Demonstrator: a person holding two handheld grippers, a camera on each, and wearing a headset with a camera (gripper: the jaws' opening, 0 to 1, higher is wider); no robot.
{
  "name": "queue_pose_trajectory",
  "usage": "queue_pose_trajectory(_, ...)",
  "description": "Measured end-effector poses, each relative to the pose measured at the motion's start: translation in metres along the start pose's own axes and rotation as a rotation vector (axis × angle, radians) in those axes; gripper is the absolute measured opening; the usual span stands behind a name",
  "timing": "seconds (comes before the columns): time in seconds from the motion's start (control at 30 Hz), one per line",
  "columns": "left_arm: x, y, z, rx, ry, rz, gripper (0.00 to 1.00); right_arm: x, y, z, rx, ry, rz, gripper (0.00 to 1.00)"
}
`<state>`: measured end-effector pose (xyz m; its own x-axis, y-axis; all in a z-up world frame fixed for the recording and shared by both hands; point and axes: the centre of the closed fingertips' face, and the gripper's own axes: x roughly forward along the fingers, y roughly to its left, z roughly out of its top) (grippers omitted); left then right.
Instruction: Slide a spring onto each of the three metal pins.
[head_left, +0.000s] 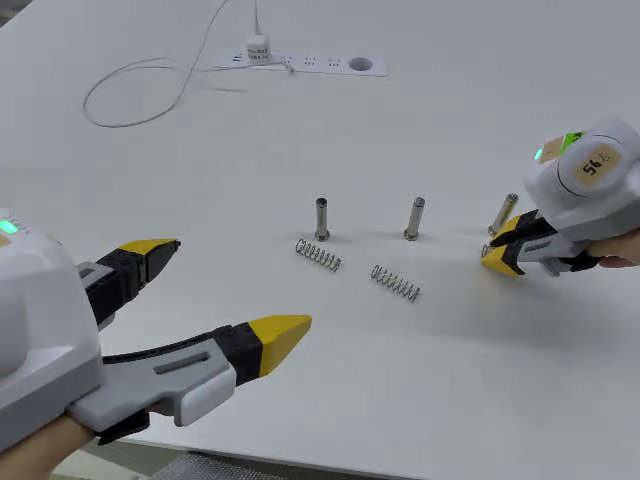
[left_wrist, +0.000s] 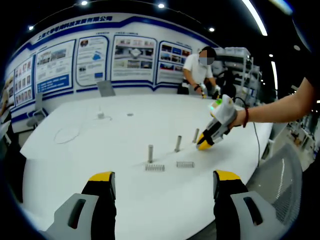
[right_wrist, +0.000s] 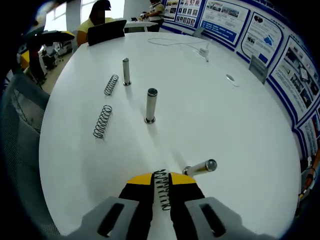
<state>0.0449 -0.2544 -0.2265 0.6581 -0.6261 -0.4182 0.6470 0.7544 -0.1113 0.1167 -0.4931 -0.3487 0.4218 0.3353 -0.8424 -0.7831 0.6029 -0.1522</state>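
Head view: seeing 3 metal pins in a row across the white table. Left pin and middle pin upright; right pin leaning toward 1 o'clock, can't tell whether standing or tipped. No spring on any pin yet.

2 springs loose and flat on the table: left spring just at 6 o'clock of left pin, middle spring at 7 o'clock of middle pin. Neither touching a pin.

Right gripper low at the table, just beside right pin at its 7 o'clock. Seen from right gripper view: yellow tips pinching the held spring across its coils, front end poking out free.

Left gripper at 7 o'clock of frame, tips spread wide, empty, well apart from the parts.

Handling, as a judgement:
- Springs: thin light wire, soft and bouncy, likely to squash or ping away. Pinch lightly mid-length, keep 1 end open for the pin top.
- Pins: stiff metal, small base flange, probably easy to tip.

Writing:
- Sticker on right gripper housing: roughly "56", rotated, not certain.
- Power strip at 12 o'clock: nothing legible.
- Wall posters in left gripper view: too small to read.
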Motion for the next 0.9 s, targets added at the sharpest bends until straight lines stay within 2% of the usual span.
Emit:
queue_pose_trajectory(0.27,-0.001,0.001,0.0,-0.001,-0.001,0.004,0.81,-0.001,0.002,0.0,-0.005,0.005,0.0,0.11)
queue_pose_trajectory(0.6,0.0,-0.001,0.002,0.005,-0.006,-0.005,0.81,-0.012,-0.006,0.009,0.035,-0.05,-0.038,0.11)
queue_pose_trajectory(0.9,0.0,-0.004,0.004,0.009,-0.011,-0.012,0.81,-0.022,-0.006,0.016,0.101,-0.113,-0.039,0.11)
